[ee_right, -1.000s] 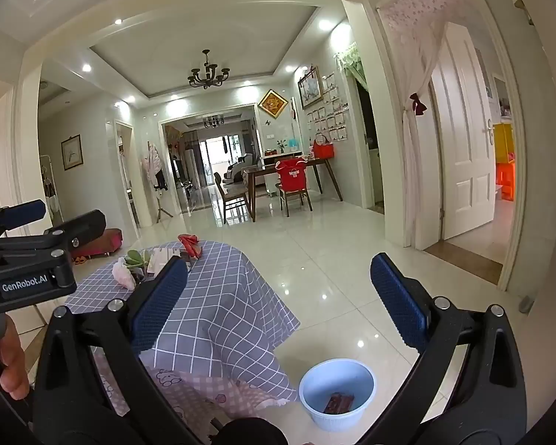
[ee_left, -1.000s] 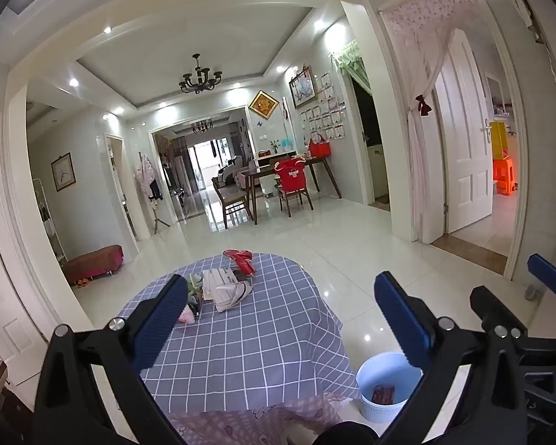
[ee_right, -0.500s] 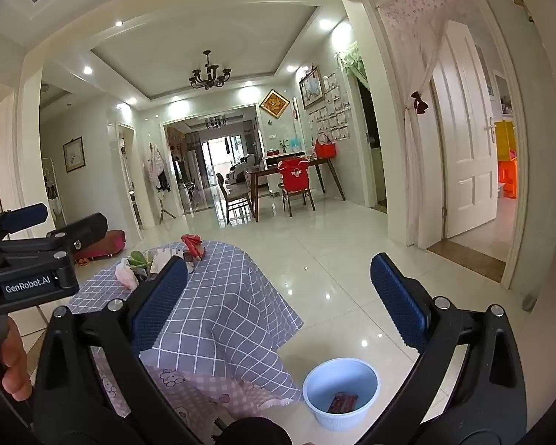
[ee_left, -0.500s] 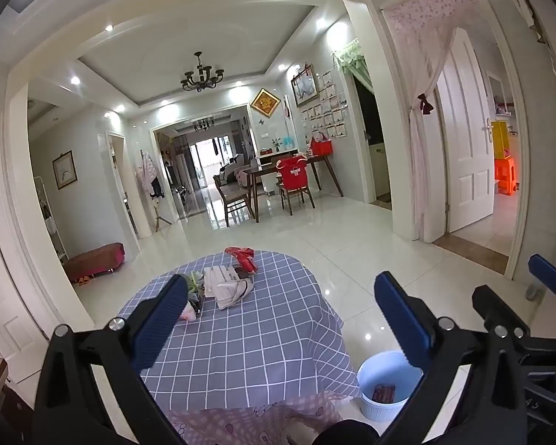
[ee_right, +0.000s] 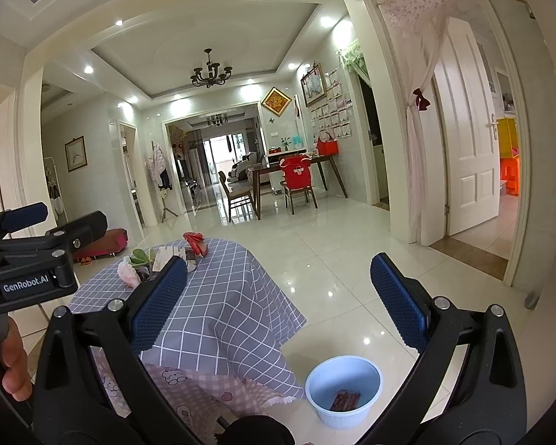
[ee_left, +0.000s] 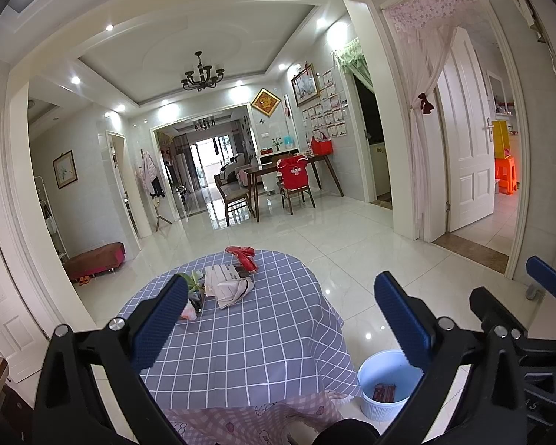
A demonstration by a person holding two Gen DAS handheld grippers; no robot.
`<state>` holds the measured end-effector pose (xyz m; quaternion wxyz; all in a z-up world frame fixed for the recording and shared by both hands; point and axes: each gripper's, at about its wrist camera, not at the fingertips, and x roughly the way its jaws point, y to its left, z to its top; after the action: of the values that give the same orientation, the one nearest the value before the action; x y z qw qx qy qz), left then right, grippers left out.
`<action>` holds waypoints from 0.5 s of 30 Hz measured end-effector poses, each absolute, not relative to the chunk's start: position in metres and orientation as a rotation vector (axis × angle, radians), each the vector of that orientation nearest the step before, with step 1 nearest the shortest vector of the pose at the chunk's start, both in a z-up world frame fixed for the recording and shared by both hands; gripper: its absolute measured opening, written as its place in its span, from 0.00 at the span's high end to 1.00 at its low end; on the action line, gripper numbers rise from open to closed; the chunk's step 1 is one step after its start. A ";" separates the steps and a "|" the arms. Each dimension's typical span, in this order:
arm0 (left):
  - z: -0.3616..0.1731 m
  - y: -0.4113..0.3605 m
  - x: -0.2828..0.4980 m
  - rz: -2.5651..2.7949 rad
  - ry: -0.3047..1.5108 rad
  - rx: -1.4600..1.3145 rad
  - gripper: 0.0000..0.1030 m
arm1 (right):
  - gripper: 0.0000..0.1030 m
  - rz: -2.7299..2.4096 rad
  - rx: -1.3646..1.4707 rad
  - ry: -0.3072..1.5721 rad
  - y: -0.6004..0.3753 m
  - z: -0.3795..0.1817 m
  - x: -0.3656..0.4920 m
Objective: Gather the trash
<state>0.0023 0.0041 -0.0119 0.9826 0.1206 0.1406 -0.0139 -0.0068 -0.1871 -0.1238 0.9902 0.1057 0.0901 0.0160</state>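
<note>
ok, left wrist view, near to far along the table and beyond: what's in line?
Checked tablecloth → crumpled white paper → red wrapper → bare tiled floor → dining table with chairs. The left gripper is open and empty.

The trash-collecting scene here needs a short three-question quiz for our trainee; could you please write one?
1. True or false: the blue bin on the floor already holds a piece of trash.
2. Multiple choice: the red wrapper lies at the table's (A) far edge, (B) near edge, (C) on the floor.
3. Fill in: the left gripper and right gripper are both ____, holding nothing.

Key: 1 true, a dark red packet lies inside. 2 A, on the checked tablecloth beyond the white papers. 3 open.
</note>
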 end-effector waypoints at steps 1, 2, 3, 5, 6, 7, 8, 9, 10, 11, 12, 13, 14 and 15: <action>-0.016 0.006 0.004 -0.028 0.283 0.243 0.04 | 0.06 0.032 0.213 0.181 -0.188 -0.124 -0.007; -0.015 0.006 0.004 -0.028 0.283 0.242 0.04 | 0.06 0.033 0.214 0.181 -0.188 -0.124 -0.007; -0.017 0.006 0.004 -0.028 0.284 0.243 0.04 | 0.06 0.034 0.214 0.181 -0.187 -0.124 -0.007; -0.015 0.006 0.004 -0.028 0.284 0.243 0.04 | 0.06 0.033 0.213 0.182 -0.187 -0.124 -0.007; -0.016 0.006 0.004 -0.028 0.284 0.243 0.04 | 0.06 0.034 0.214 0.182 -0.187 -0.125 -0.006; -0.016 0.006 0.004 -0.028 0.284 0.243 0.04 | 0.06 0.035 0.214 0.183 -0.185 -0.126 -0.007; -0.016 0.006 0.004 -0.028 0.284 0.242 0.04 | 0.06 0.036 0.215 0.183 -0.185 -0.126 -0.007; -0.016 0.006 0.005 -0.029 0.284 0.243 0.04 | 0.06 0.036 0.215 0.184 -0.185 -0.127 -0.006; -0.016 0.006 0.004 -0.028 0.284 0.243 0.04 | 0.06 0.036 0.215 0.184 -0.185 -0.127 -0.006; -0.016 0.005 0.004 -0.027 0.284 0.243 0.04 | 0.06 0.036 0.215 0.185 -0.185 -0.128 -0.007; -0.016 0.006 0.005 -0.028 0.284 0.243 0.04 | 0.06 0.036 0.215 0.185 -0.185 -0.128 -0.006; -0.018 0.006 0.005 -0.027 0.285 0.243 0.04 | 0.06 0.035 0.216 0.185 -0.185 -0.128 -0.006; -0.016 0.005 0.004 -0.027 0.284 0.243 0.04 | 0.06 0.035 0.217 0.185 -0.185 -0.128 -0.006; -0.016 0.006 0.005 -0.028 0.284 0.244 0.04 | 0.06 0.035 0.218 0.185 -0.186 -0.129 -0.005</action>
<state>0.0046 0.0059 -0.0164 0.9825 0.1211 0.1410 -0.0140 -0.0052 -0.1860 -0.1294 0.9896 0.1085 0.0923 0.0176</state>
